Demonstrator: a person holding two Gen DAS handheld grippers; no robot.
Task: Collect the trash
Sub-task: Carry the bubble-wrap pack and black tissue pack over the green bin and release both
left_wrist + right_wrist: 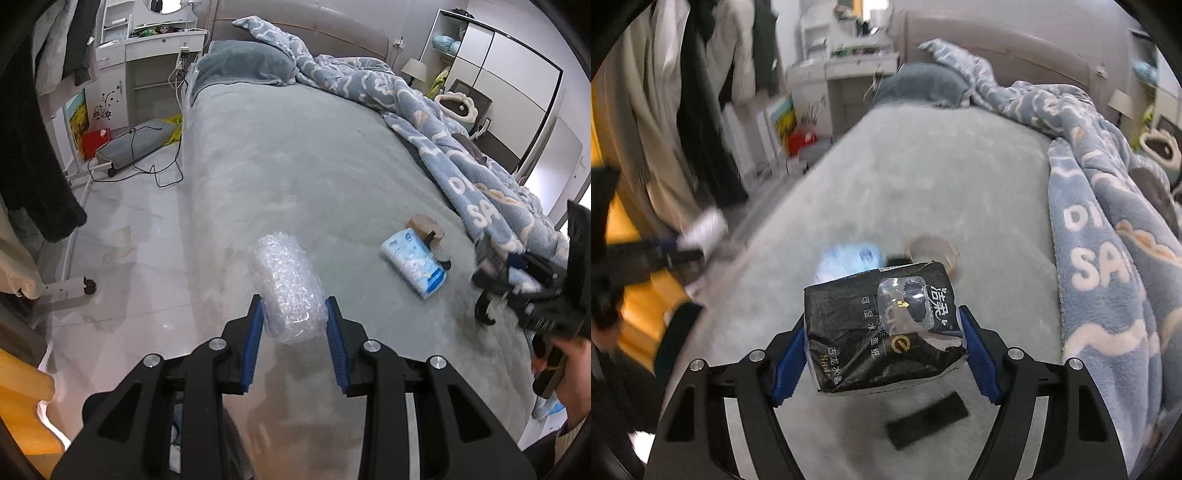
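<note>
Crumpled black tissue pack (pixel 882 325) — torn.

Left gripper (pixel 294 325): blue pads pressed on a bubble-wrap roll (pixel 286 288), at 6 o'clock.
Bed (pixel 295 166): grey cover, blue fleece blanket (pixel 424 122) bunched toward 2 o'clock.
Blue tissue pack (pixel 413 263): lying at 4 o'clock, brown cardboard piece (pixel 424 225) just behind.
Right gripper (pixel 517 284): blurred at 3 o'clock, possibly gripping something.

Printed in white on black tissue pack (pixel 882 328): "可湿水面纸", partial "TISSUE", large gold "e"; woven into blue blanket (pixel 1108 236): partial letters "DI" and "SA".
</note>
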